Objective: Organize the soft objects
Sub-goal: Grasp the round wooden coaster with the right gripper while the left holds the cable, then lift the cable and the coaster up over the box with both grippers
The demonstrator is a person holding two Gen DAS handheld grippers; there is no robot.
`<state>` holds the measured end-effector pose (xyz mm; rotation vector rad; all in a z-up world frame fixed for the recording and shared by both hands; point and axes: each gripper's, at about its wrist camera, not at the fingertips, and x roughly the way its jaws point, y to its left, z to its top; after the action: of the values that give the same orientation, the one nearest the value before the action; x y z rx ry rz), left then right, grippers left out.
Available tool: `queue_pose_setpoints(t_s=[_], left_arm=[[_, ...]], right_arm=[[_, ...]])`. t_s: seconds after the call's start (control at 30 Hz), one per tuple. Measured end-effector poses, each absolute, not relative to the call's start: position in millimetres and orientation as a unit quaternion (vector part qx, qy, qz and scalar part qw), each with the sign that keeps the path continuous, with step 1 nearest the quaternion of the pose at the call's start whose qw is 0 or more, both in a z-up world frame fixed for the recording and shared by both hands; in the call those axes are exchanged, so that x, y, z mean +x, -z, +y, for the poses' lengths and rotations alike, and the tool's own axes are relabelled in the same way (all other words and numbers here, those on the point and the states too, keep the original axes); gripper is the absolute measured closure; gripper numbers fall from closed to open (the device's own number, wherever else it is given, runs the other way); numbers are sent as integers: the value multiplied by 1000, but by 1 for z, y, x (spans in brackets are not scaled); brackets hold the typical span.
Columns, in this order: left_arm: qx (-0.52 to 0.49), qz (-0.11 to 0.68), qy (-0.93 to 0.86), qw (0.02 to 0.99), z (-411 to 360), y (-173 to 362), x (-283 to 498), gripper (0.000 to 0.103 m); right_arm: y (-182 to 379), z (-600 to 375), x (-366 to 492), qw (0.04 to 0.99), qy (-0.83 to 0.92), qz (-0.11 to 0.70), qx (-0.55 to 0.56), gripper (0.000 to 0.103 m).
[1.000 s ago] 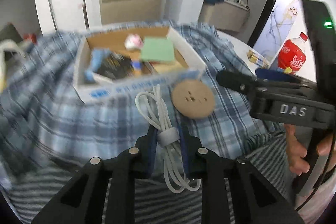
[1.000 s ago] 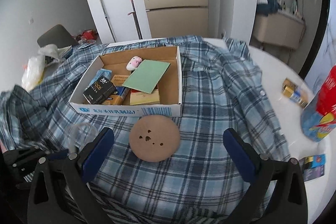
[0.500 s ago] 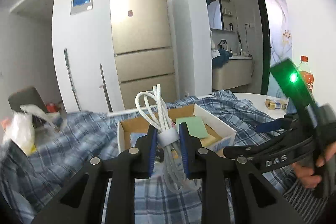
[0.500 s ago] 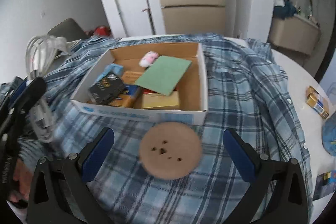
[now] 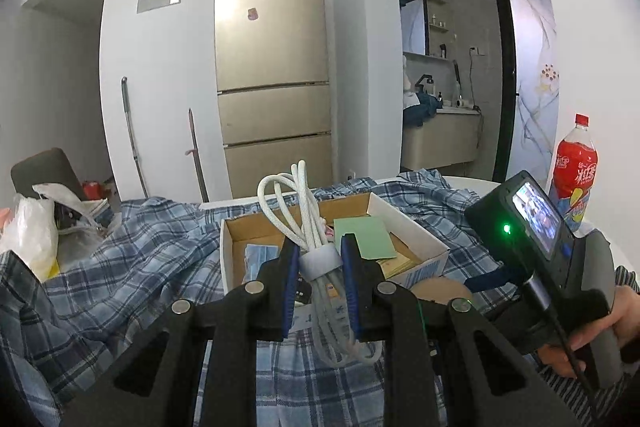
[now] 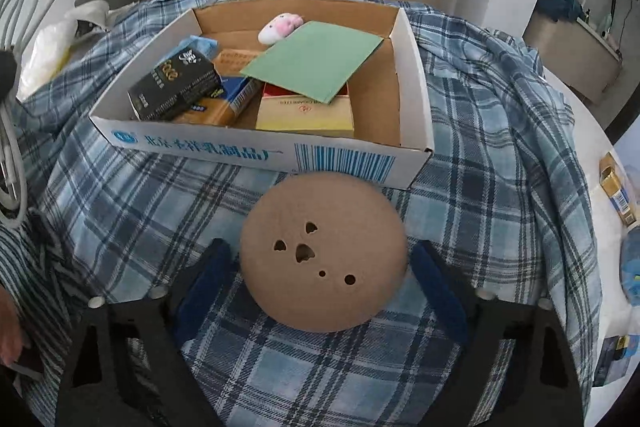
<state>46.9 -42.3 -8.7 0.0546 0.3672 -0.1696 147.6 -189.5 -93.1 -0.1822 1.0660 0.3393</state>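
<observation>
Two tongs going: my left tongs (image 5: 319, 263) pinch the white cable (image 5: 308, 227) tight, right tongs (image 6: 320, 269) closing around the brown disc (image 6: 323, 253), not touching.

blue plaid shirt (image 6: 492, 131); tan disc (image 6: 324, 255)

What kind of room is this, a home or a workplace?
Most likely a home, an open kitchen and dining area: a tall fridge against the wall, a washbasin alcove behind, and a plaid shirt spread over the table.
</observation>
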Motion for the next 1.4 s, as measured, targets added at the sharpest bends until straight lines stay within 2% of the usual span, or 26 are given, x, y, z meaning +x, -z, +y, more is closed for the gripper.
queue_pose_setpoints(t_s=[0.43, 0.87, 0.97, 1.1, 1.4], left_arm=[[24, 164, 79, 983, -40, 6, 40, 81], [8, 162, 86, 983, -33, -9, 22, 81], [1, 165, 95, 982, -31, -20, 15, 81], [49, 121, 76, 989, -37, -39, -2, 81], [42, 86, 62, 993, -38, -94, -1, 81]], right_arm=[[75, -195, 132, 872, -174, 451, -76, 22], [35, -202, 102, 915, -205, 344, -51, 22], [19, -202, 93, 927, -199, 314, -55, 22], [-17, -202, 82, 945, -184, 262, -71, 22], [-98, -192, 64, 963, -180, 189, -74, 22]])
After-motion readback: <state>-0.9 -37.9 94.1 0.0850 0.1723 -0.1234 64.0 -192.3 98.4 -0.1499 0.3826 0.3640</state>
